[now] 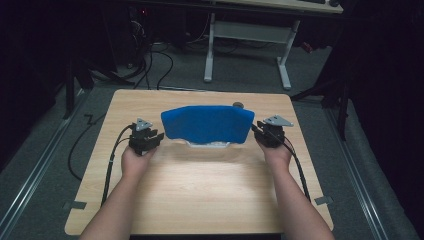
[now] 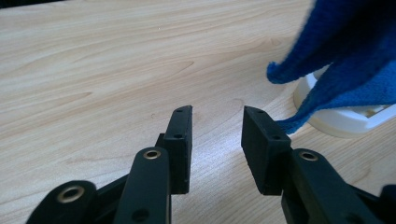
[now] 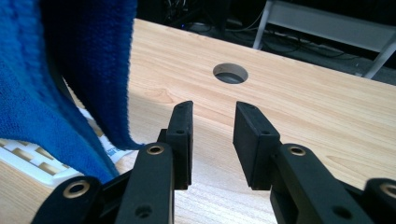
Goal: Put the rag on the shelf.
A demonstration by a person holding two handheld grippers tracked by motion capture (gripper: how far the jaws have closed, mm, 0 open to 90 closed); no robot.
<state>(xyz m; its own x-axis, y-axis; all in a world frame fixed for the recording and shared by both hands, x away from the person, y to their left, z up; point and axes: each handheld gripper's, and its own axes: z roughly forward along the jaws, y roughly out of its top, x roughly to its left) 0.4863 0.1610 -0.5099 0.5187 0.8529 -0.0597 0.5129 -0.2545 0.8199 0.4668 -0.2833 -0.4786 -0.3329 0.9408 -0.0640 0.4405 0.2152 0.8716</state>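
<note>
Right hand-held gripper (image 3: 212,140) jaws apart, empty; blue cloth (image 3: 60,79) draped left over white rack (image 3: 32,161).

Light wood worktop (image 1: 200,190) with round hole (image 3: 230,73) near far edge. White-legged desk (image 1: 250,35) beyond, black cables (image 1: 155,65) on grey floor (image 1: 40,165).

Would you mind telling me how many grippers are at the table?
2. The left gripper sits at the blue cloth's left edge, the right gripper at its right edge, both with jaws apart and holding nothing.
</note>
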